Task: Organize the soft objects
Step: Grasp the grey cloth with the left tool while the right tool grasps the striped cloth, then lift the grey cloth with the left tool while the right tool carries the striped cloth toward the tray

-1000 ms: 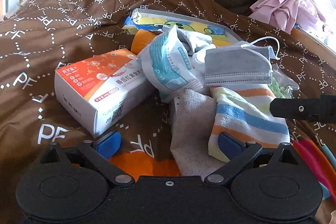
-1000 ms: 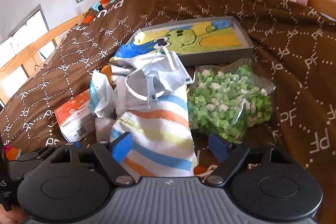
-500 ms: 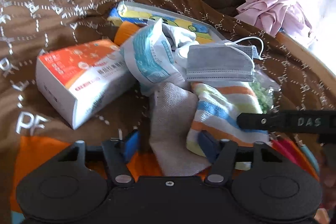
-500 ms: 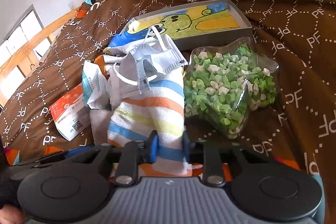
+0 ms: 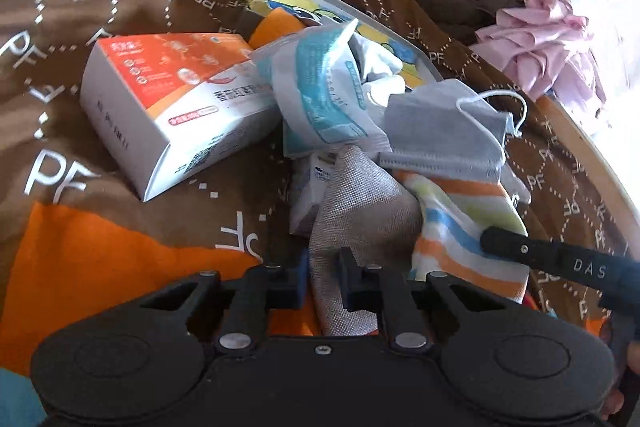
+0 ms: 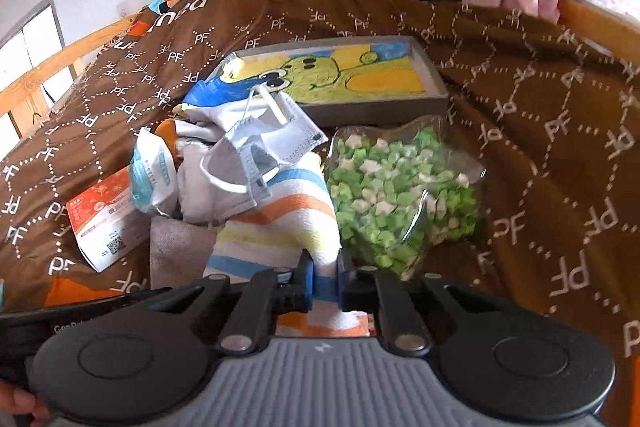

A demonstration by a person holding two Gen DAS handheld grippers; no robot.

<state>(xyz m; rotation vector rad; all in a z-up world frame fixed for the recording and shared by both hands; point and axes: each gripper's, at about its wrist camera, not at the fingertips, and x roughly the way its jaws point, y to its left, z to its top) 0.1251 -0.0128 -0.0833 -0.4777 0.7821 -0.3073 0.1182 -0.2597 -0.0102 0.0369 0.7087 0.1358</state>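
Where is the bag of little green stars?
In the right wrist view, the bag of green stars lies on the brown blanket, right of the striped towel and just before the picture tray.

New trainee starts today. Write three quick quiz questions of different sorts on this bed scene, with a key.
1. True or false: the right tongs are shut on the striped towel.
2. Which cloth do the left tongs grip? A) beige cloth B) grey mask C) pink garment
3. Fill in: the clear bag beside the striped towel holds green and white paper ____.

Key: 1 true; 2 A; 3 stars.
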